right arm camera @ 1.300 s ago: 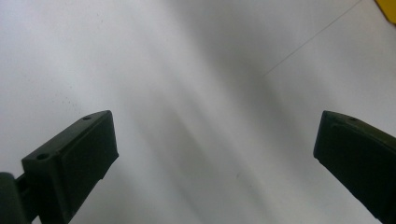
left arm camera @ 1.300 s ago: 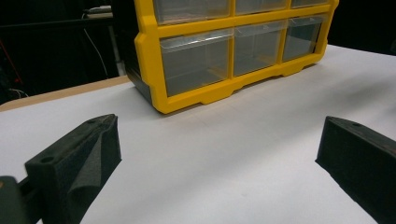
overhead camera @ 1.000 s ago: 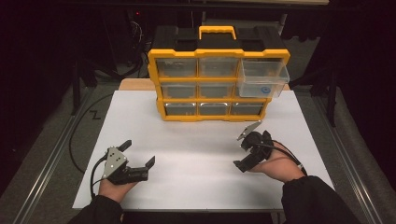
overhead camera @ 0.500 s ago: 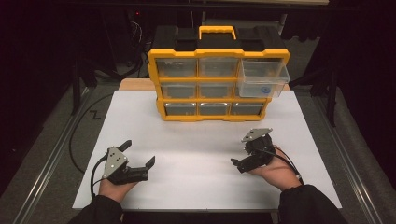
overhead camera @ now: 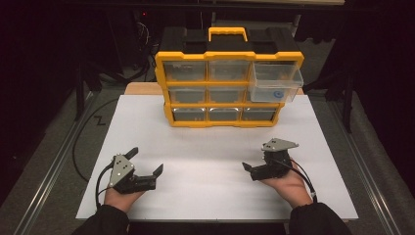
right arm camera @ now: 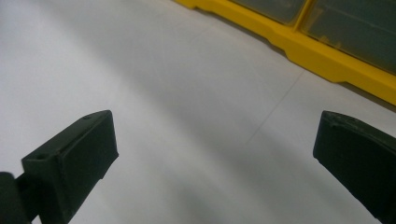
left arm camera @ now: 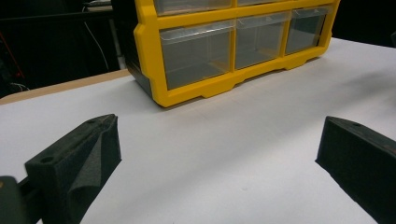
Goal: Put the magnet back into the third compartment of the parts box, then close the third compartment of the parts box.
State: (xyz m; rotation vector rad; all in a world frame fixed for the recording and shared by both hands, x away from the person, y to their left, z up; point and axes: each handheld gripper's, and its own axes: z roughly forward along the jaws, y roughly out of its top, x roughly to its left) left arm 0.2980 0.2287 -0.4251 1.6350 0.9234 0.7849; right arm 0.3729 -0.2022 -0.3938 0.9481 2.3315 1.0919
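Your left claw [overhead camera: 147,164] and right claw [overhead camera: 254,161] are released; the organizer's [overhead camera: 227,88] pulled-out drawer [overhead camera: 275,83] holds a small round item [overhead camera: 277,94].

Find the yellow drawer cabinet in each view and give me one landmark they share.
High view: yellow drawer cabinet at top centre, one drawer pulled out.
Left gripper view: its bottom row at top, right of centre.
Right gripper view: its base edge at top right.
Shared landmark: the white mat.

Glossy yellow plastic organizer [overhead camera: 228,90] (clear plastic drawers [overhead camera: 275,83]) on matt white tabletop [overhead camera: 210,147].
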